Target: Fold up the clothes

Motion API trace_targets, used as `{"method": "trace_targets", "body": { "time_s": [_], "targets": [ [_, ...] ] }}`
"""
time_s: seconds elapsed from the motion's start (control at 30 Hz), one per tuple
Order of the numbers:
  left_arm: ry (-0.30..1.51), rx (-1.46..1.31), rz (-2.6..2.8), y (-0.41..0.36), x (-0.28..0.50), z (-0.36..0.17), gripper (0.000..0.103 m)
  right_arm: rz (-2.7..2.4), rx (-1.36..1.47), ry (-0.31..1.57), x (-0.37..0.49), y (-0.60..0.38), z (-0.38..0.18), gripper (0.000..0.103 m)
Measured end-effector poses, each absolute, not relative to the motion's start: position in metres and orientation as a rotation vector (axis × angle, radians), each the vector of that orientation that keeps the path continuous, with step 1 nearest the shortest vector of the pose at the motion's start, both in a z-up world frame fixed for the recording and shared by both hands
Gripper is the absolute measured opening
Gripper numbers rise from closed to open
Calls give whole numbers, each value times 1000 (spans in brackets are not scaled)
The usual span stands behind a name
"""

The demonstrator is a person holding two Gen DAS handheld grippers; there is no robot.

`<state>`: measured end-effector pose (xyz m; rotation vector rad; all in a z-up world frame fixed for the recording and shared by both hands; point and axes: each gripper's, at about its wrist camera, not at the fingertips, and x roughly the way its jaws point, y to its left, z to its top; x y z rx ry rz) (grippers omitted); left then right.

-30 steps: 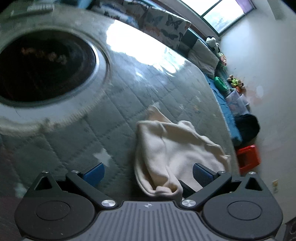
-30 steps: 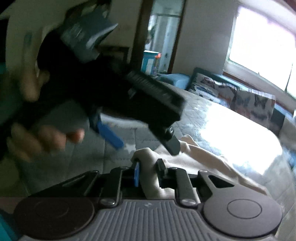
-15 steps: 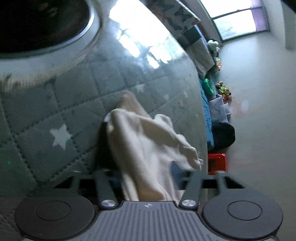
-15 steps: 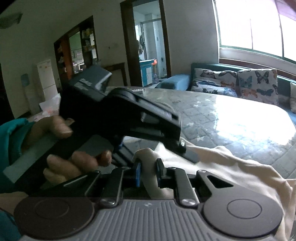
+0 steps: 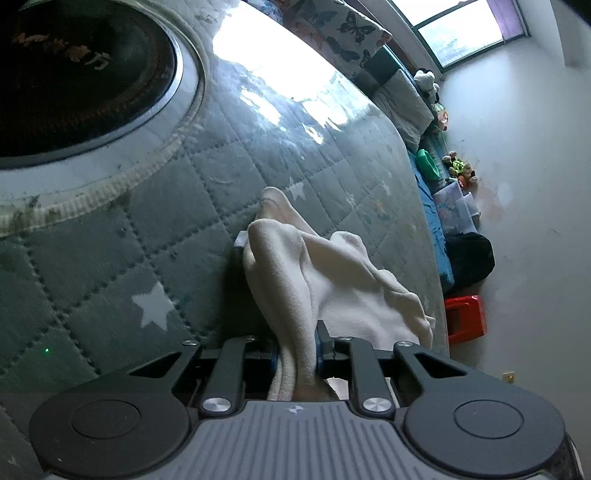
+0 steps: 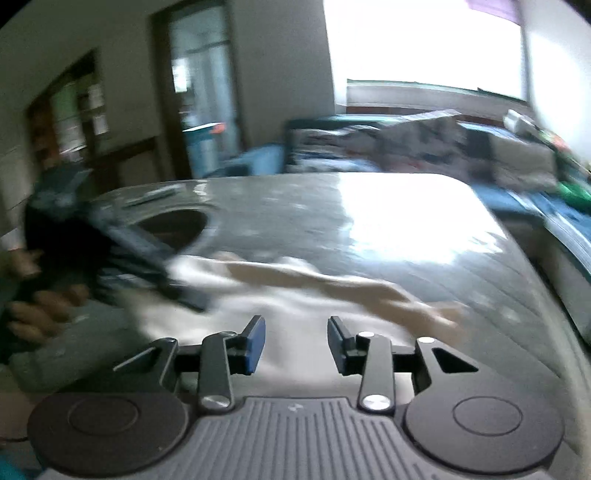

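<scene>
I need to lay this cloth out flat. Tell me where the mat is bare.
Bare quilted mat lies between the cream garment and the dark round inset. The sunlit stretch beyond the garment, toward the butterfly cushions, is also free. It is crowded at the near edge, where the left gripper is closing on the cloth.

A grey-green quilted cover [image 5: 110, 266] printed with white stars [image 5: 153, 304] is seen under glare, with a dark round inset [image 5: 74, 74] cut into it. Butterfly-print cushions [image 5: 343, 29] and soft toys [image 5: 458, 168] are lined along the far side. A red stool [image 5: 465, 319] is set on the floor near a black bag [image 5: 469, 262].
</scene>
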<state>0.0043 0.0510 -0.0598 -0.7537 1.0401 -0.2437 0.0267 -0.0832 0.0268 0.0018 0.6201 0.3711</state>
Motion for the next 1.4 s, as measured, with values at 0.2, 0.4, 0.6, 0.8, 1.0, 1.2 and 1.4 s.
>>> {"method": "trace_targets", "body": {
  "time_s": [0.2, 0.4, 0.6, 0.8, 1.0, 1.2, 1.4],
  "targets": [
    [1045, -702, -242, 46, 4, -56, 19, 186, 95, 648, 39, -136, 1, 47],
    [1052, -685, -240, 42, 9, -56, 19, 165, 189, 677, 61, -154, -21, 48],
    [1049, -642, -231, 36, 13, -54, 19, 195, 202, 659, 62, -145, -24, 22],
    [1018, -578, -249, 28, 15, -40, 19, 205, 183, 598, 49, -143, -9, 11],
    [983, -510, -336, -1, 27, -17, 17, 175, 162, 540, 34, -155, 18, 10],
    [968, -464, -412, -44, 44, -8, 17, 86, 109, 499, 27, -180, 41, 10],
    [975, -426, -485, -85, 60, -5, 17, -2, 81, 489, 31, -207, 49, 10]
  ]
}}
